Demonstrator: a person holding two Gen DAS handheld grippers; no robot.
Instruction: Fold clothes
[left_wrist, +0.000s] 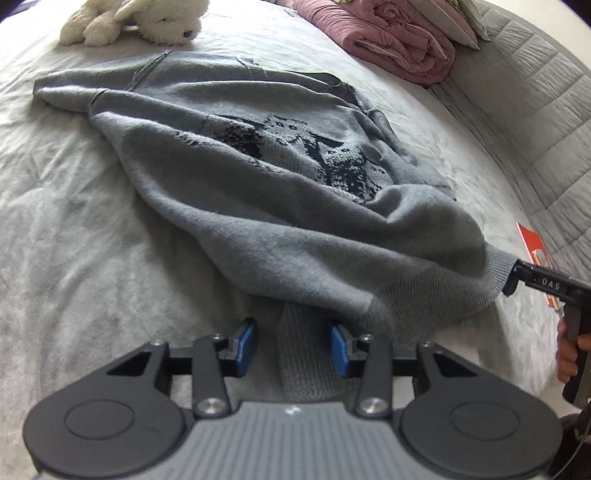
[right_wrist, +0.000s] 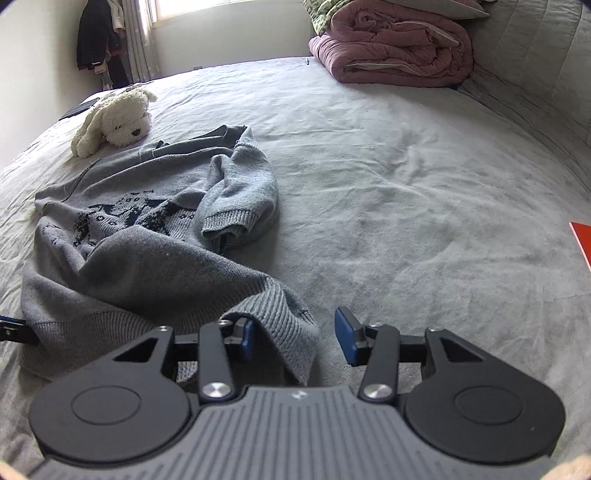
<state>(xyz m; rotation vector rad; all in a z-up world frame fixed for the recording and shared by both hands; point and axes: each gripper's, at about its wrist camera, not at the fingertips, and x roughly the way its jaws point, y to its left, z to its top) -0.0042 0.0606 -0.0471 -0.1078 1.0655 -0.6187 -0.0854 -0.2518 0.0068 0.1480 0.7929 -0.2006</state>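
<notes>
Now both grippers off sweater (left_wrist: 258, 192)

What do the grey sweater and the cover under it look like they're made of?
Grey sweater: looks like soft, matte knit, possibly wool or a blend; ribbed hem and cuff, slightly fuzzy surface, dark pattern knitted in. Bed cover: pale grey, matte, seemingly a short-pile plush or fleece; it wrinkles softly and shows brushed light and dark patches. The exact fibre cannot be told for either.
</notes>
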